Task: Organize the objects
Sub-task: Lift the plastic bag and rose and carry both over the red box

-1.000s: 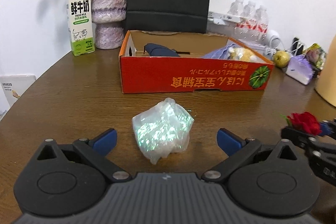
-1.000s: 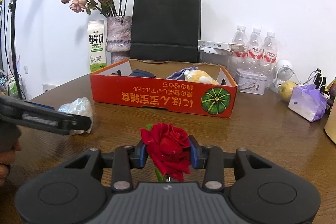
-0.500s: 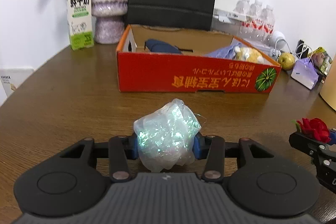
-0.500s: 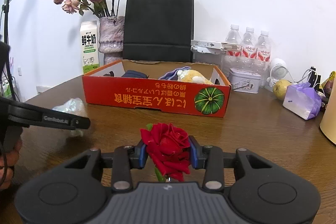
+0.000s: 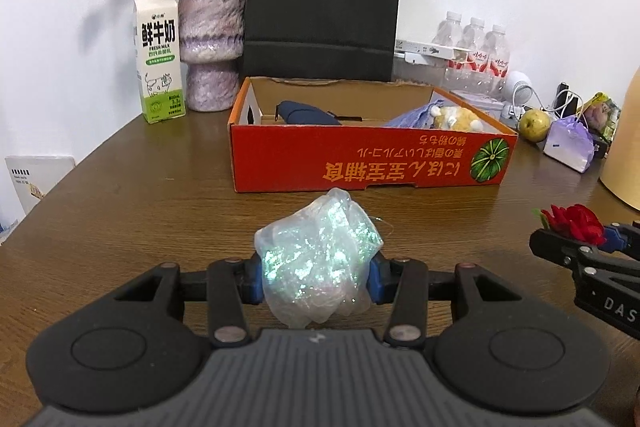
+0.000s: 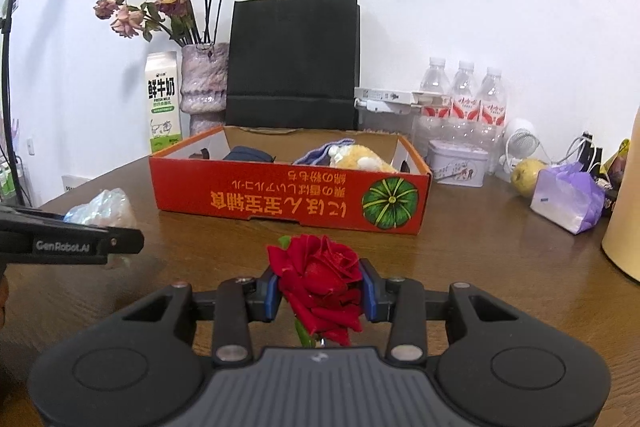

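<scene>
Iridescent crinkled plastic bag (image 5: 318, 259), glossy wood-grain table (image 5: 140, 203), matt black paper bag (image 5: 322, 7)

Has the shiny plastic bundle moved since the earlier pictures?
Yes. The shiny plastic bundle, then lying loose between open pads, is now clamped in the left hand-held gripper and sits closer to the red box.

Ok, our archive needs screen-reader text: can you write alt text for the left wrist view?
The left tongs grip a crinkled iridescent plastic bundle above a wooden table. Behind it stands an open orange cardboard box; at right, other tongs hold a red rose.
</scene>
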The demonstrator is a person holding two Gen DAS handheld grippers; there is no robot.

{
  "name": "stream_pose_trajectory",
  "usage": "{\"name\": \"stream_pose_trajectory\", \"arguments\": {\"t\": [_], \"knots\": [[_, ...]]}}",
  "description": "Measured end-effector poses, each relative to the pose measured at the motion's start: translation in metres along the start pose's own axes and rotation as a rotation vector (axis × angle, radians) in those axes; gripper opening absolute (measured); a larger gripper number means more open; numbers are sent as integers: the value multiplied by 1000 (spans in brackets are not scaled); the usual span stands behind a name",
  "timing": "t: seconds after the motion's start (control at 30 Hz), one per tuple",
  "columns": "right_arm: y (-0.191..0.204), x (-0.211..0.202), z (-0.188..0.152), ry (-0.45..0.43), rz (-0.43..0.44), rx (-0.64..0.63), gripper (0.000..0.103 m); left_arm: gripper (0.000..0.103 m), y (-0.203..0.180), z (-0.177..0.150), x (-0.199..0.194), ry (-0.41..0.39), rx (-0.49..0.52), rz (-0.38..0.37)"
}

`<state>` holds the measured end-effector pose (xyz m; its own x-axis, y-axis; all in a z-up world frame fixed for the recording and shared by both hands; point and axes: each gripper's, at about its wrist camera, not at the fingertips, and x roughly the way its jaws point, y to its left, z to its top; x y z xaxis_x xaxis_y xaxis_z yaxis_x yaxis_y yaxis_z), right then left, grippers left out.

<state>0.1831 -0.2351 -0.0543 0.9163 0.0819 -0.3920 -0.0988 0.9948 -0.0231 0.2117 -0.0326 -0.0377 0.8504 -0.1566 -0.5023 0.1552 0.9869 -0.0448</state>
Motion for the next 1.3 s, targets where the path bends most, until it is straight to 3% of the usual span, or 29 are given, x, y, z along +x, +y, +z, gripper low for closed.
{"name": "stream_pose_trajectory", "arguments": {"t": [0.7,1.3], "knots": [[16,-18,34,-98,39,38,37,47,-15,22,-33,-71,10,-3],[25,10,92,-204,17,27,37,47,-21,76,-10,-145,-55,30]]}}
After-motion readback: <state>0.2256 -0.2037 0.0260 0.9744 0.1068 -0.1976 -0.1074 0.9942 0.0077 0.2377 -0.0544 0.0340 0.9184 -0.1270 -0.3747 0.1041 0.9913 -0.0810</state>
